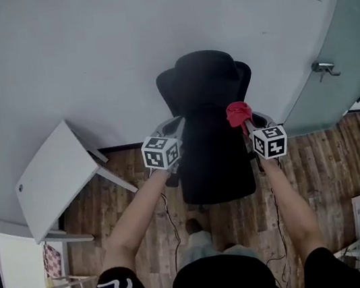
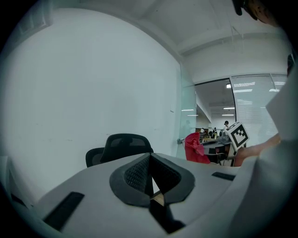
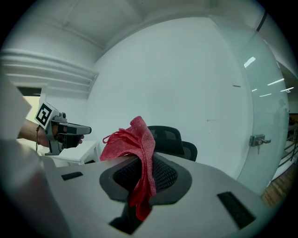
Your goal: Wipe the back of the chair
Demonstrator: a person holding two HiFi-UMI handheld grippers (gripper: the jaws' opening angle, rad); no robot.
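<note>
My right gripper (image 3: 141,179) pinches the red cloth (image 3: 132,142), my left gripper (image 2: 152,181) sits closed on nothing, and the black chair (image 1: 213,148) stands ahead against the wall (image 1: 147,29) with the cloth held off its back, which fits wiping either pending or finished; the back itself shows nothing to decide it.

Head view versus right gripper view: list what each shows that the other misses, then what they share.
Head view only: the chair's seat and the marker cube on the right claw. Right gripper view only: the ceiling and that claw's pads shut on the red cloth. Both: the black chair back, the cloth, the white table, the left claw, the door handle.
</note>
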